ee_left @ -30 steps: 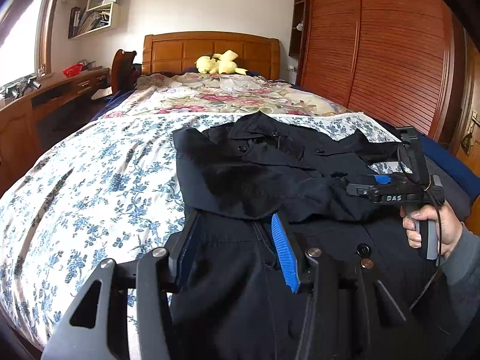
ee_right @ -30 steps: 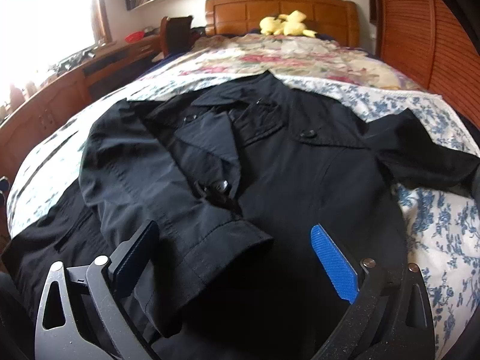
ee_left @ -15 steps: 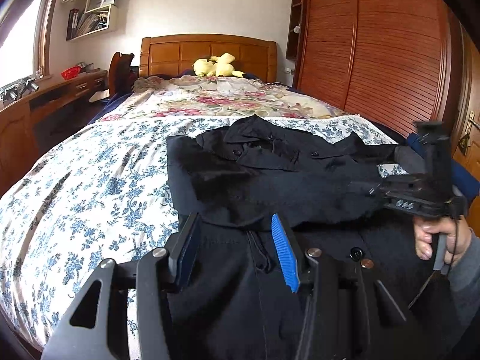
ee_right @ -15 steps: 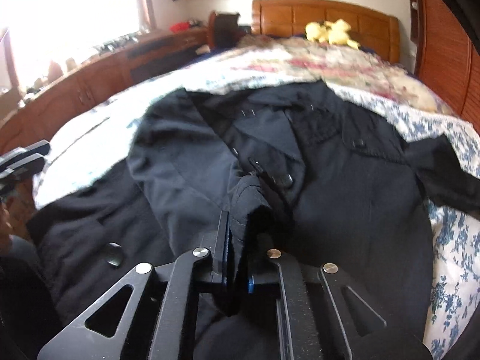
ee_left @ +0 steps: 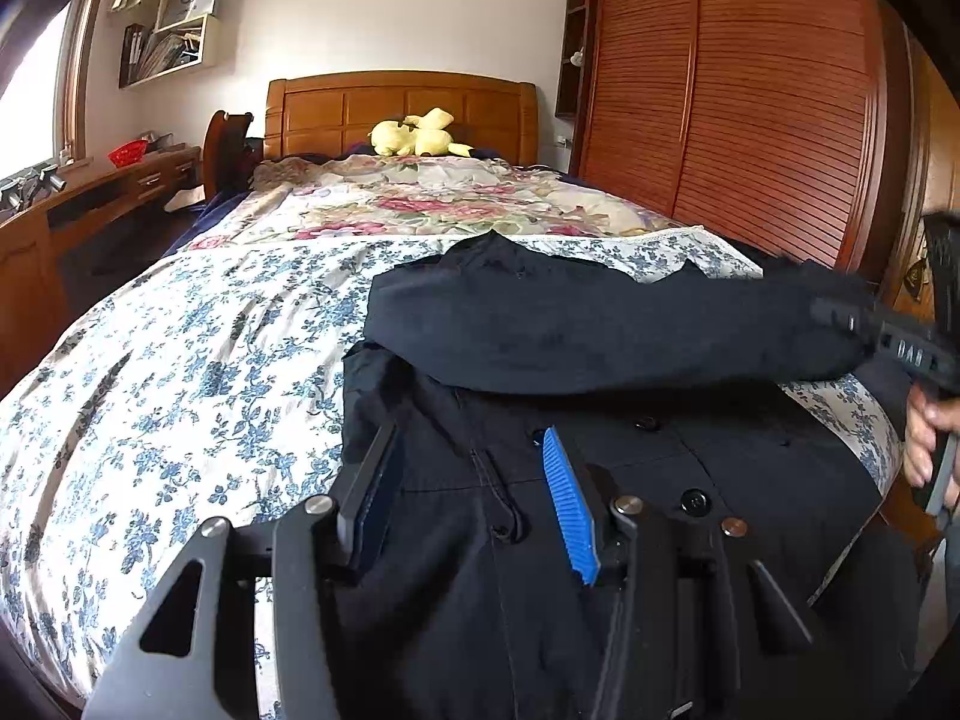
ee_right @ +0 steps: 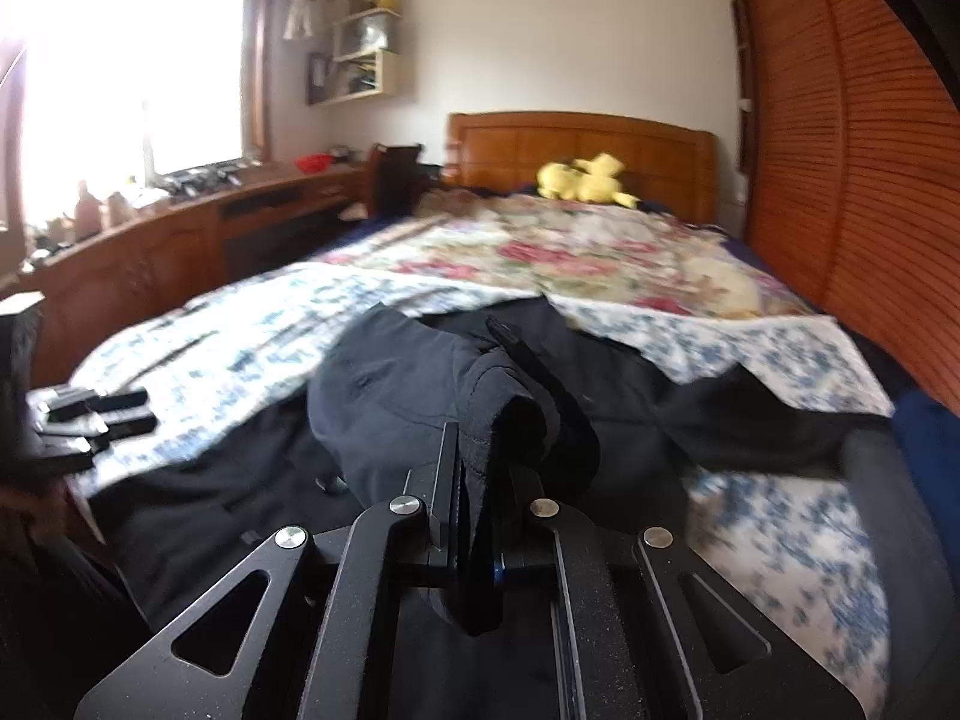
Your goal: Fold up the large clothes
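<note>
Right gripper (ee_right: 480, 474) clamped on black coat (ee_left: 600, 510) sleeve cuff (ee_right: 510, 420), left gripper (ee_left: 474, 480) fingers apart over coat front, bare floral bedspread (ee_left: 180, 390) at nine o'clock

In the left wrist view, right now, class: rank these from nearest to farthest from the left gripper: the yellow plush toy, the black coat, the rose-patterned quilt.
1. black coat: lies directly under and ahead of the left gripper, on the blue-flowered sheet.
2. rose-patterned quilt: mid-bed, beyond the coat.
3. yellow plush toy: far end, against the headboard.
</note>
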`<state>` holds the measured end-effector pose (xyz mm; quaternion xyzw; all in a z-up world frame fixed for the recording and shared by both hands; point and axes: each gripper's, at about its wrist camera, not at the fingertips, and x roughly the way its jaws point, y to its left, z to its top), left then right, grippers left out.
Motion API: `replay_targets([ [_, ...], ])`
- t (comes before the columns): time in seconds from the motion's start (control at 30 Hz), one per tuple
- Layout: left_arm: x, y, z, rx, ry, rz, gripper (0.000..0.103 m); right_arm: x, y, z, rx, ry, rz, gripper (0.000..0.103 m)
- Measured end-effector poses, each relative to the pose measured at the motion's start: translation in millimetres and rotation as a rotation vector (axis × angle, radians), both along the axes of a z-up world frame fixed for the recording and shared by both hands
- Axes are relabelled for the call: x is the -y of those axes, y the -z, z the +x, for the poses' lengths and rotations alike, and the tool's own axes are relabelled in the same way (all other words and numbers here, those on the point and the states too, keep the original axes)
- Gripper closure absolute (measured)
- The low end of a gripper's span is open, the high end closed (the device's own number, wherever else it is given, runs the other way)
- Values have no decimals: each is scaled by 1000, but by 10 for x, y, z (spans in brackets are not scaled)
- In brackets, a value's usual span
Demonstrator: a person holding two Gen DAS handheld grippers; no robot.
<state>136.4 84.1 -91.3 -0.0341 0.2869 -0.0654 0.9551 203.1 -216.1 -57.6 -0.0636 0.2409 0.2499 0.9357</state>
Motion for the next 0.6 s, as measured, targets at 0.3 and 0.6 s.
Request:
replay_targets([
  [0.3,83,-14,-8,3,22,-1,56,238,577,-54,-183,59,-76,95],
  [0.6,220,-32,-2,4,51,10,56,513,696,-251,-210,117,-115,49],
])
